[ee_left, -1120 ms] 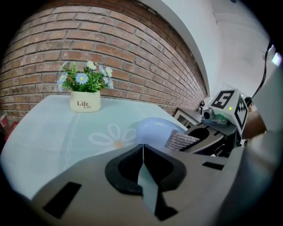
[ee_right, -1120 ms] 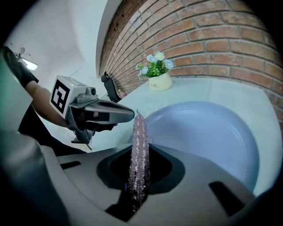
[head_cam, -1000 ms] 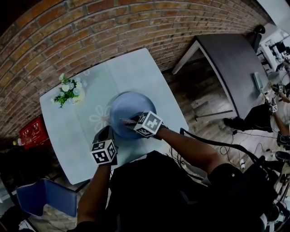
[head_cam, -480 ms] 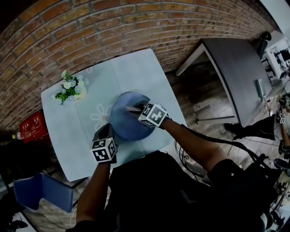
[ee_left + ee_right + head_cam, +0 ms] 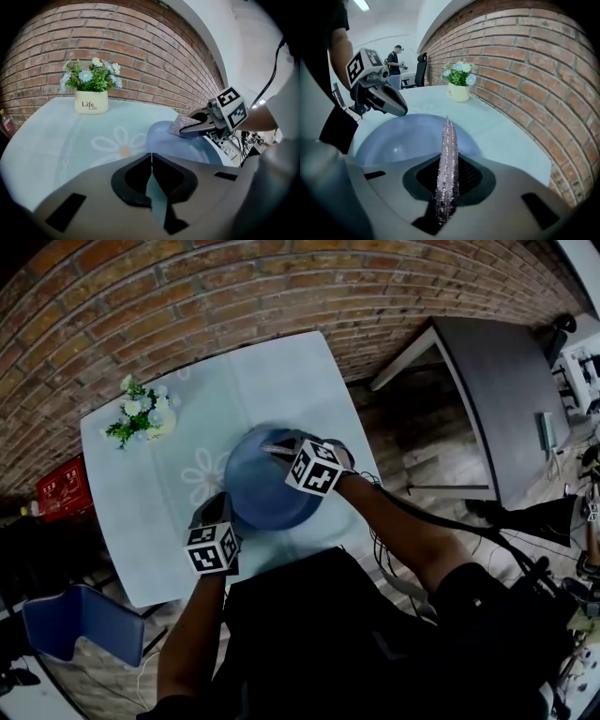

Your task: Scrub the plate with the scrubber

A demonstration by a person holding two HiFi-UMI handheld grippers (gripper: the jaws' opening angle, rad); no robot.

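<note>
Since the left tongs [image 5: 212, 514] are shut with their tips only at the near-left rim of the plate [image 5: 262, 493], and no view shows a sure pinch there, a hard push could slide or tip the plate on the bench [image 5: 141, 521]. The right tongs [image 5: 197, 127] are clamped on the thin scrubber [image 5: 447, 164], which stands edge-on between them over the plate's far-right part. Sideways drag could twist it loose.
</note>
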